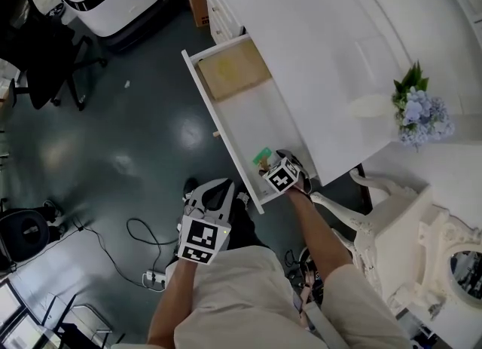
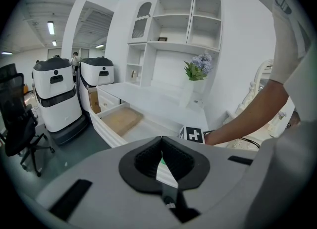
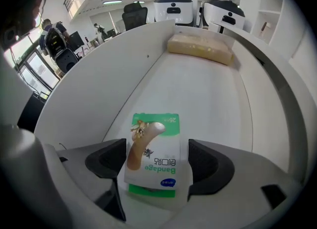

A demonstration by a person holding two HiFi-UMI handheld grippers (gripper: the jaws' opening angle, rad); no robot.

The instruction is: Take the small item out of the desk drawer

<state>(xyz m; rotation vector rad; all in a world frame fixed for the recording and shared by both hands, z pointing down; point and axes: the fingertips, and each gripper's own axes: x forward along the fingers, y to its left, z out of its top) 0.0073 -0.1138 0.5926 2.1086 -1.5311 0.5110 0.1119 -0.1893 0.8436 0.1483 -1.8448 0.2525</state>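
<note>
Desk (image 1: 324, 31): we see a long white top down the right of the head view.
Drawer (image 1: 197, 76): white, wide, pulled open over the dark floor.
Tan block (image 1: 233, 70): fills the drawer's far end; both the head and right gripper views show it.
Left gripper (image 1: 215, 193): outside the drawer's front edge, above the floor; its own view shows the pads together, gripping nothing.
Right gripper (image 3: 156, 146): reaches down into the drawer's near end, jaws spread wide.
Bandage packet (image 3: 153, 163): green and white, flat on the drawer floor at the near end, between the right jaws, unclamped. Only the right gripper view shows its print; the head view gives a green speck.
</note>
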